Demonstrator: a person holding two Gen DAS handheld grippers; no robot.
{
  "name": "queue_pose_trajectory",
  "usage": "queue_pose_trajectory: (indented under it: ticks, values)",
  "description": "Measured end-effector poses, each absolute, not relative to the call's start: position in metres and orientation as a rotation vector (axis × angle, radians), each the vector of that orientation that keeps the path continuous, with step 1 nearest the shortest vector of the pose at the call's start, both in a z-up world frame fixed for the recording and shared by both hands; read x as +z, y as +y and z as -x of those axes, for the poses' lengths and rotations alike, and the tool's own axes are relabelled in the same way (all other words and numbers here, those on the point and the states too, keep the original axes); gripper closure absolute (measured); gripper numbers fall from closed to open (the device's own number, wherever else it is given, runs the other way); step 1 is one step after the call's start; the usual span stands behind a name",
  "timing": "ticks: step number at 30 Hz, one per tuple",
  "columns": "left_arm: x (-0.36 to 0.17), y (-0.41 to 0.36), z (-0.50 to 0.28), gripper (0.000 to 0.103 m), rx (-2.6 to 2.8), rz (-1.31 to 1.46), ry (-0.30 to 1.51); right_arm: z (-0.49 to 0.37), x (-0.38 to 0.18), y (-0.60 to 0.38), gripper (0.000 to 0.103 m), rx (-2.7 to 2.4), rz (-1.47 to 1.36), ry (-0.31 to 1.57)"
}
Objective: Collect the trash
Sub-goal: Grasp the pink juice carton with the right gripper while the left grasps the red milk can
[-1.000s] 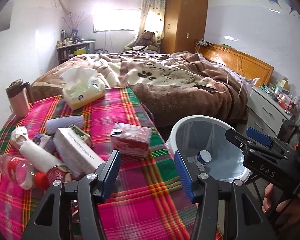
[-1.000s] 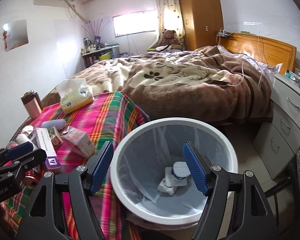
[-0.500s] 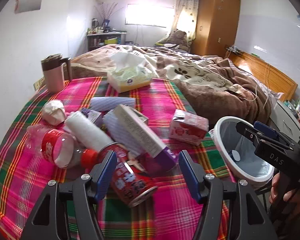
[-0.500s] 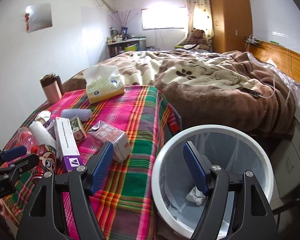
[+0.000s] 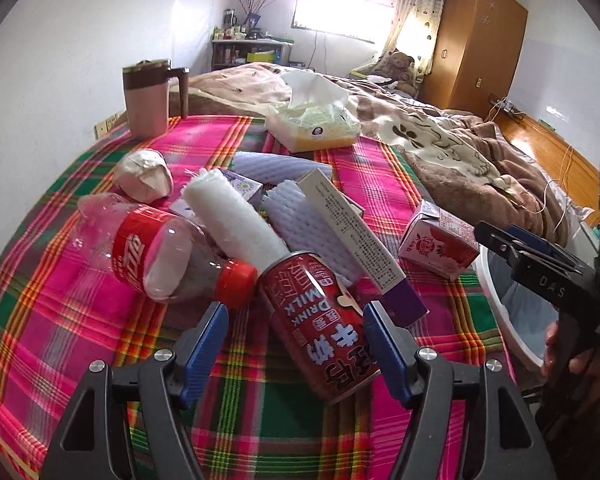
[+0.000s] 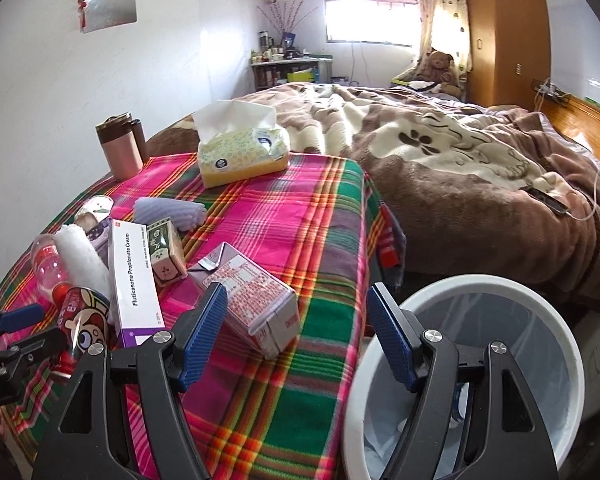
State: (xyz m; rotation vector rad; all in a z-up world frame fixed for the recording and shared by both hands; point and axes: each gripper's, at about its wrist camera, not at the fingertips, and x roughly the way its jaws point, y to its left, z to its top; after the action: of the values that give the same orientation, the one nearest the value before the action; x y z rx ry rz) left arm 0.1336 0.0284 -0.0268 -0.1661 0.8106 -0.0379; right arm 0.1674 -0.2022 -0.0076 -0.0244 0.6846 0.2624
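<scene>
Two grippers are seen over a plaid table [image 6: 324, 216]. Left gripper [image 5: 296, 344]: jaws opening, red can [image 5: 320, 320] lying between the pads, contact unclear. Right gripper [image 6: 296, 340]: jaws wide, nothing gripped, carton [image 6: 248, 300] partly hidden by one pad. Bin [image 6: 540, 312] contents are hard to make out.

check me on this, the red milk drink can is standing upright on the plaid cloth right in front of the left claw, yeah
Not quite. In the left wrist view the red milk drink can lies on its side on the plaid cloth, not upright. It is right in front of the left claw, whose jaws are opening.
</scene>
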Motion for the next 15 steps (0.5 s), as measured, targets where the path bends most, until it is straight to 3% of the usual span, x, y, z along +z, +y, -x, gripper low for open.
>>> queue_pose_trajectory:
  ticks: [15]
  values:
    - [-0.045,0.016,-0.155,0.031,-0.072,0.18,0.889,-0.19,-0.017,-0.188,0.029,0.469,0.028,0.766]
